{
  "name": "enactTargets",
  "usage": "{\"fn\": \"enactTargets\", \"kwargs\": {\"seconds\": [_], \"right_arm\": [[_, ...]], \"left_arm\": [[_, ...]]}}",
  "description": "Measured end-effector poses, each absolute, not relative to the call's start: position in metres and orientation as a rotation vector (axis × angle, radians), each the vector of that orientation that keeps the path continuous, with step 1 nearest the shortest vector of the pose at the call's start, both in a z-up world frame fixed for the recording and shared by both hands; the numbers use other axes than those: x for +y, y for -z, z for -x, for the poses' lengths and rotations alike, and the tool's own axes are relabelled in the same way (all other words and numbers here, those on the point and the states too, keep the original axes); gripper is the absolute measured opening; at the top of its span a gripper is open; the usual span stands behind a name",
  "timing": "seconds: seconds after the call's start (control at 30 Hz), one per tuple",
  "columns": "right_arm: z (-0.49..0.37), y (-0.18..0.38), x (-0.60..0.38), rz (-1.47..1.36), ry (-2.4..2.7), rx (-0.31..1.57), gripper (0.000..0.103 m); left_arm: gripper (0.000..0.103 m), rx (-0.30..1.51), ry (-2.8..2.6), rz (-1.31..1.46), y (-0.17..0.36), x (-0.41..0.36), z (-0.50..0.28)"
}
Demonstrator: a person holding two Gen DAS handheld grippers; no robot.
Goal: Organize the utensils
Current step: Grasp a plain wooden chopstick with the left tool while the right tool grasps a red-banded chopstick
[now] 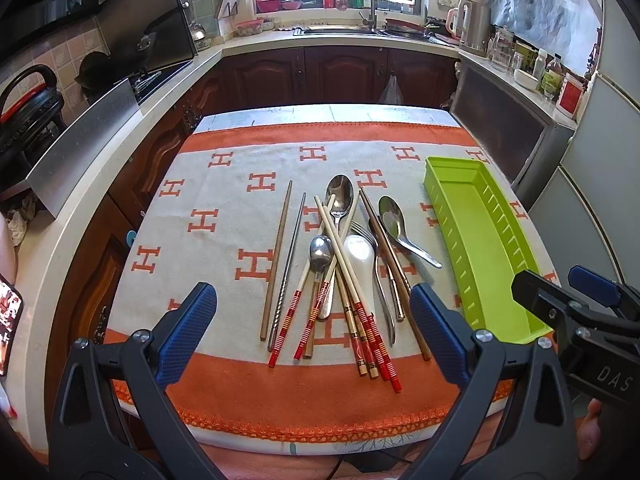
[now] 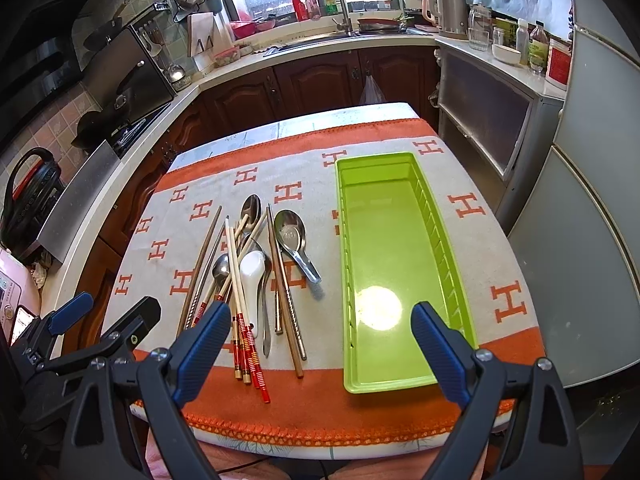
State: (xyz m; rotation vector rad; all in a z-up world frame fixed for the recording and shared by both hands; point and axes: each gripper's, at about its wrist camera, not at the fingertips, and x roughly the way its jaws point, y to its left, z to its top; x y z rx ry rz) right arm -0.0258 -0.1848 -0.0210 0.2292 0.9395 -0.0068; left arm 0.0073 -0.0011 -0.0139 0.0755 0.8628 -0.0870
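Note:
A pile of utensils lies on the orange-and-grey cloth: red-tipped bamboo chopsticks (image 1: 352, 296) (image 2: 240, 312), metal spoons (image 1: 339, 196) (image 2: 291, 232), a white ceramic spoon (image 1: 358, 248) (image 2: 252, 268), a fork (image 1: 374, 256), and brown and metal chopsticks (image 1: 276, 260) (image 2: 200, 264). An empty green plastic tray (image 1: 480, 216) (image 2: 384, 240) stands to their right. My left gripper (image 1: 314, 332) is open, held above the near table edge before the pile. My right gripper (image 2: 320, 352) is open, held above the near end of the tray; it also shows in the left wrist view (image 1: 568, 292).
The small table (image 2: 320, 440) stands in a kitchen, with wooden cabinets (image 1: 304, 76) and a sink counter behind, a stove counter on the left and a grey fridge (image 2: 592, 240) close on the right. The left gripper shows in the right wrist view (image 2: 104, 316).

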Motion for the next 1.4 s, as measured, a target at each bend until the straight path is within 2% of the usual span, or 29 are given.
{"fn": "enactTargets", "kwargs": {"seconds": [0.33,0.5,0.77,0.83,1.0,1.03,1.2,1.3,1.4], "right_arm": [[0.003,0.026,-0.181,-0.211,-0.010,0.964,0.091],[-0.020,0.032,-0.177,-0.198,-0.041,0.993,0.079],[-0.064,0.061,-0.162,-0.187,-0.158,1.106,0.050],[-0.073,0.068,-0.158,-0.189,-0.184,1.137,0.045],[-0.093,0.087,-0.146,-0.229,-0.297,1.201,0.032],[-0.096,0.091,-0.143,-0.232,-0.311,1.217,0.027],[-0.104,0.118,-0.117,-0.214,-0.395,1.292,0.017],[-0.103,0.132,-0.105,-0.194,-0.416,1.330,0.014],[-0.100,0.138,-0.098,-0.164,-0.427,1.343,0.011]], "left_arm": [[0.097,0.926,0.168,-0.054,0.030,0.005,-0.039],[0.097,0.913,0.134,-0.059,0.026,0.023,-0.057],[0.096,0.942,0.136,-0.027,0.033,0.057,-0.092],[0.093,0.963,0.139,-0.019,0.040,0.063,-0.102],[0.073,1.048,0.142,0.008,0.073,0.075,-0.130],[0.071,1.063,0.148,0.011,0.080,0.076,-0.134],[0.042,1.172,0.179,0.022,0.120,0.075,-0.152],[0.036,1.211,0.181,0.015,0.136,0.072,-0.154],[0.035,1.223,0.183,0.008,0.145,0.073,-0.153]]}}
